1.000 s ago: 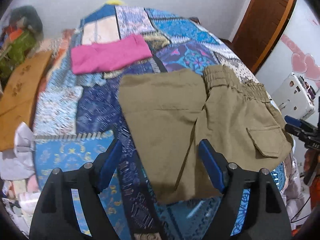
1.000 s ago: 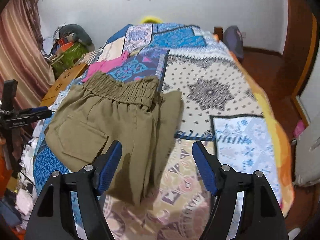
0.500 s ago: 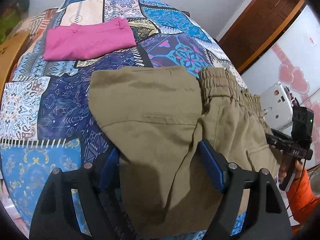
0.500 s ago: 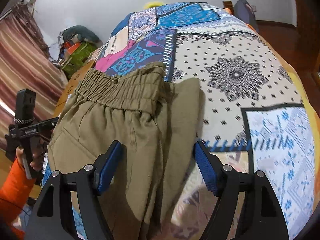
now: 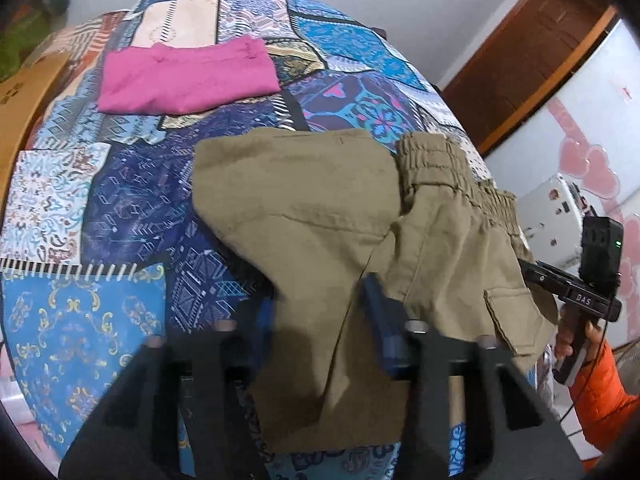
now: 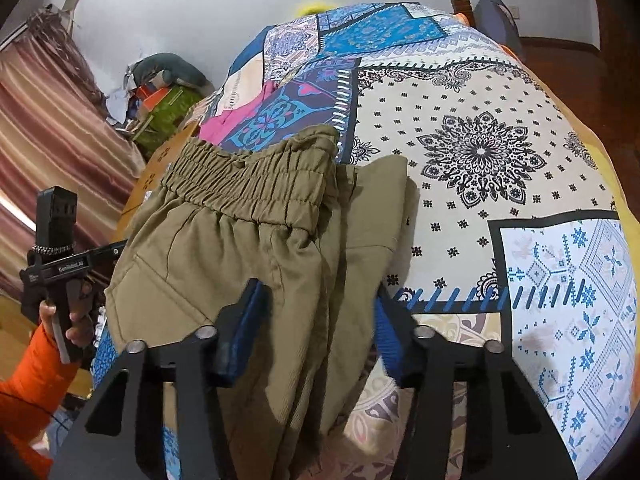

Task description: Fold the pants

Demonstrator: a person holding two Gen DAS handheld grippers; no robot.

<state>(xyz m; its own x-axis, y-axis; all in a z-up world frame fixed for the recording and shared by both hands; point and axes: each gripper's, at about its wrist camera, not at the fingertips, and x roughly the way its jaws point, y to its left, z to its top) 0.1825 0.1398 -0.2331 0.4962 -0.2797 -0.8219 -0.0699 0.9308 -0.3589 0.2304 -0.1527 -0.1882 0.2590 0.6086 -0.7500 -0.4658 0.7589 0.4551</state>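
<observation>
Olive-green pants [image 5: 320, 216] lie folded on the patchwork bedspread [image 5: 80, 200], elastic waistband [image 5: 436, 160] at the right, a cargo pocket [image 5: 516, 316] toward the near edge. In the right wrist view the pants [image 6: 240, 248] fill the centre-left, waistband [image 6: 248, 184] across the top. My left gripper [image 5: 320, 312] is open, its blue pads straddling the near fold of the pants. My right gripper [image 6: 316, 320] is open, its pads on either side of the folded legs. I cannot tell whether the pads touch the cloth.
A folded pink garment [image 5: 184, 76] lies farther back on the bed. A wooden board [image 5: 16, 92] and clutter [image 6: 168, 92] stand at the bed's left. A door [image 5: 532, 40] and a white appliance [image 5: 560, 212] are at the right. The other gripper's handle [image 5: 580, 292] shows in an orange-sleeved hand.
Both grippers have moved down and forward onto the pants and their jaws have narrowed. The pants lie as before.
</observation>
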